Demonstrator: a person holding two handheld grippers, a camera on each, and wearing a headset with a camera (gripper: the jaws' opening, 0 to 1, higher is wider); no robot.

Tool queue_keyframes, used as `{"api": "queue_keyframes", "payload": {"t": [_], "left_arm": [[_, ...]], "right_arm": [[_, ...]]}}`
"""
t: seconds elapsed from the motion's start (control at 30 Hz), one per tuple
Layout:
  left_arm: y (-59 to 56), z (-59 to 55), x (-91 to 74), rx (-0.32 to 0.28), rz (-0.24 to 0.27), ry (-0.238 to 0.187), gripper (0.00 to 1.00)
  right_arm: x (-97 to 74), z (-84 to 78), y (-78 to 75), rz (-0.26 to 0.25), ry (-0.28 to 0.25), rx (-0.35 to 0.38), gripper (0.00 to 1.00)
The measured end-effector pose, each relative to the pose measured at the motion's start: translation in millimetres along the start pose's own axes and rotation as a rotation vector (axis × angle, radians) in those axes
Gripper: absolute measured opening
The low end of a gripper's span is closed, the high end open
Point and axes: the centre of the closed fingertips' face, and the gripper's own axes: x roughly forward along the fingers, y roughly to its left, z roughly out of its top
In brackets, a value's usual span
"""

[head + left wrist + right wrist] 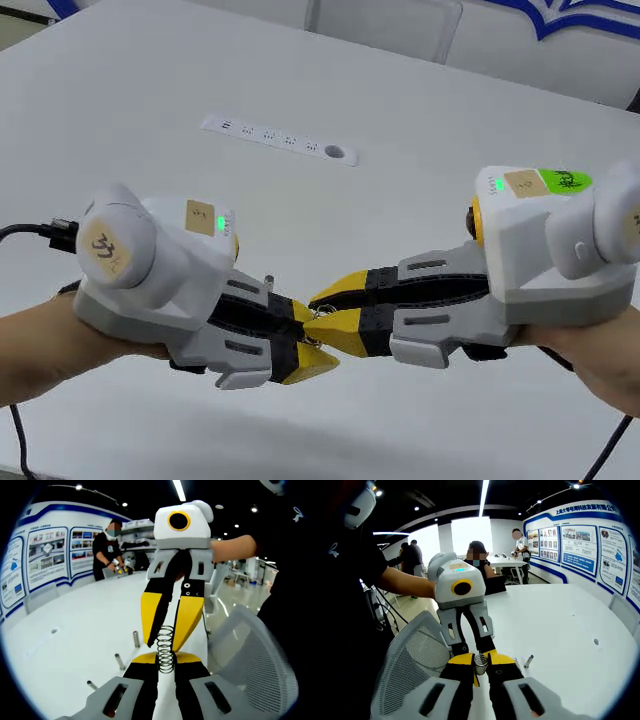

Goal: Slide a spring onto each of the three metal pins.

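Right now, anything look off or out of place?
Nothing spilled or damaged. One oddity: the spring is pinched by both the left gripper and the right gripper at once, tip to tip above the table, while the three pins nearby are bare.

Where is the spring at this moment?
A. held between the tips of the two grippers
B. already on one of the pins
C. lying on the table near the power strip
A: in the left gripper view the spring runs from the left gripper straight to the tips of the right gripper.
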Motion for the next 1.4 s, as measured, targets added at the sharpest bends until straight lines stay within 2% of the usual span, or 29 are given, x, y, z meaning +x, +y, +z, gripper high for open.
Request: {"api": "queue_keyframes", "payload": {"t": [0.13, 0.23, 0.37, 0.53, 0.77, 0.9, 0.97, 1.07, 1.17, 1.4], "left_arm": [[1.8, 1.4, -2.1, -0.033, 0.007, -0.008, 0.12], [8.3, 1.9, -5.0, -0.006, 0.043, -0.013, 0.14], [16.2, -3.0, -11.9, -0.009, 0.079, -0.01, 0.23], [25.2, -14.5, -23.8, -0.072, 0.124, -0.013, 0.39], [39.4, -27.8, -43.8, -0.091, 0.2, 0.003, 0.48], [47.4, -34.5, -52.9, -0.106, 0.239, 0.01, 0.51], [51.0, -38.2, -56.2, -0.112, 0.261, 0.017, 0.55], [54.8, -44.4, -59.8, -0.108, 0.287, 0.04, 0.61], [56.0, -49.0, -62.3, -0.108, 0.299, 0.057, 0.64], [60.3, -52.9, -69.3, -0.13, 0.331, 0.055, 0.69]], "right_arm": [[0.9, 2.9, -1.5, -0.005, -0.006, 0.001, 0.1], [0.9, 5.0, -4.1, -0.008, -0.013, 0.006, 0.1], [-1.4, 6.1, -10.7, -0.018, -0.01, 0.003, 0.1], [-6.0, 4.7, -23.4, -0.044, -0.003, 0.005, 0.11], [-15.4, -3.1, -54.7, -0.115, 0.018, 0.011, 0.11], [-18.4, -5.6, -78.8, -0.187, -0.002, 0.042, 0.11], [-18.3, -11.1, -90.6, -0.221, 0.006, 0.057, 0.11], [-15.7, -26.3, -104.7, -0.266, 0.054, 0.043, 0.11], [-10.2, -37.2, -111.8, -0.274, 0.062, 0.065, 0.11], [2.9, -57.5, -121.8, -0.29, 0.076, 0.107, 0.11]]}}
